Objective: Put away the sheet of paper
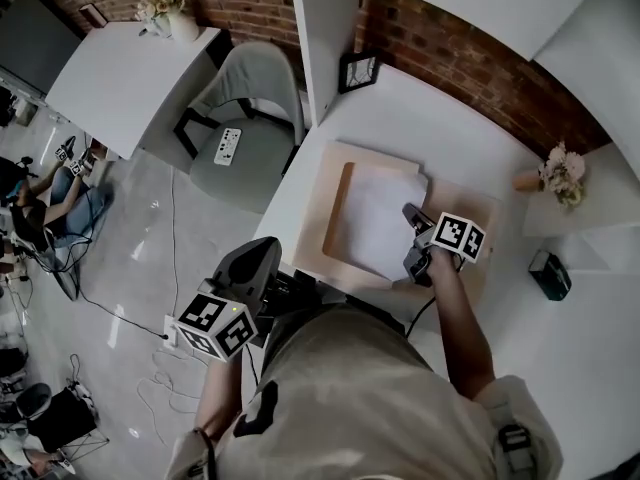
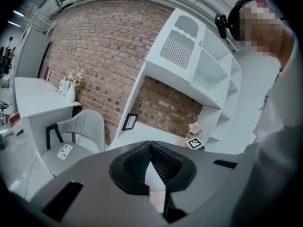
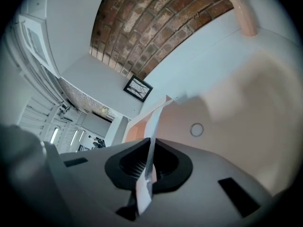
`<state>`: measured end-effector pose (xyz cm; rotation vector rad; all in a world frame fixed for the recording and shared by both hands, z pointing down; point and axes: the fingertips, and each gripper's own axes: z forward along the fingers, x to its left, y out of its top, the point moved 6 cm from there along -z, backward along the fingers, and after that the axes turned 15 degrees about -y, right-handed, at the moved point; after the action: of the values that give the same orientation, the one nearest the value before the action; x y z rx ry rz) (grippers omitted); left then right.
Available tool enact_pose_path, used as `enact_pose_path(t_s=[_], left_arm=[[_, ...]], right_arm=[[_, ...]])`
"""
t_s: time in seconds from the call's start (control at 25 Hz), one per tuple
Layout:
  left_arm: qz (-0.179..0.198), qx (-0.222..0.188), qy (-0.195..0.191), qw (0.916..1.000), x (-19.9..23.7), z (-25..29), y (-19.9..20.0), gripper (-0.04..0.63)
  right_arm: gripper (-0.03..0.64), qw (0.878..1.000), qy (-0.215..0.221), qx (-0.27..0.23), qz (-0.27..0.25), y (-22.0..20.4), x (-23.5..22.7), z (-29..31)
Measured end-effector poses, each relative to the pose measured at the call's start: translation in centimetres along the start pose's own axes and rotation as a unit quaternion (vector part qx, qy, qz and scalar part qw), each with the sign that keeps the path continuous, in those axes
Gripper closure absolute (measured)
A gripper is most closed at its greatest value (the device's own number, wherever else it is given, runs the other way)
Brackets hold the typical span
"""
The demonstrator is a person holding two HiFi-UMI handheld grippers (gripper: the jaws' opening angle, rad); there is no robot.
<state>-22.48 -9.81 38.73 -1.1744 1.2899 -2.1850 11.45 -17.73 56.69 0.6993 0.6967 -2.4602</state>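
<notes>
A white sheet of paper (image 1: 378, 218) hangs over a flat beige tray (image 1: 335, 173) on the white desk (image 1: 420, 108). My right gripper (image 1: 413, 240) is shut on the sheet's near right edge. In the right gripper view the paper (image 3: 154, 119) runs edge-on between the closed jaws of the right gripper (image 3: 149, 148), and the tray's beige floor (image 3: 227, 126) lies beyond. My left gripper (image 1: 262, 260) is held off the desk's left edge, near my body. Its jaws (image 2: 150, 146) meet at the tips and hold nothing.
A framed picture (image 1: 357, 71) leans at the back of the desk, and a vase of flowers (image 1: 558, 174) stands at the right with a dark box (image 1: 550, 274) nearer me. A grey chair (image 1: 245, 118) carries a remote (image 1: 227, 146). People sit at far left (image 1: 50, 198).
</notes>
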Motion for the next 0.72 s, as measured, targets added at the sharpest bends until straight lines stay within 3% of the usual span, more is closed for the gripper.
enact_pose_path(t_s=[0.36, 0.72], left_arm=[[-0.007, -0.01, -0.023, 0.9997, 3.1, -0.9, 1.1, 0.58], [-0.016, -0.012, -0.027, 0.9994, 4.4, -1.7, 1.3, 0.58]], right_arm=[[0.589, 0.999, -0.032, -0.014, 0.001, 0.2, 0.5, -0.3], [0.589, 0.999, -0.037, -0.015, 0.003, -0.2, 1.8, -0.1]])
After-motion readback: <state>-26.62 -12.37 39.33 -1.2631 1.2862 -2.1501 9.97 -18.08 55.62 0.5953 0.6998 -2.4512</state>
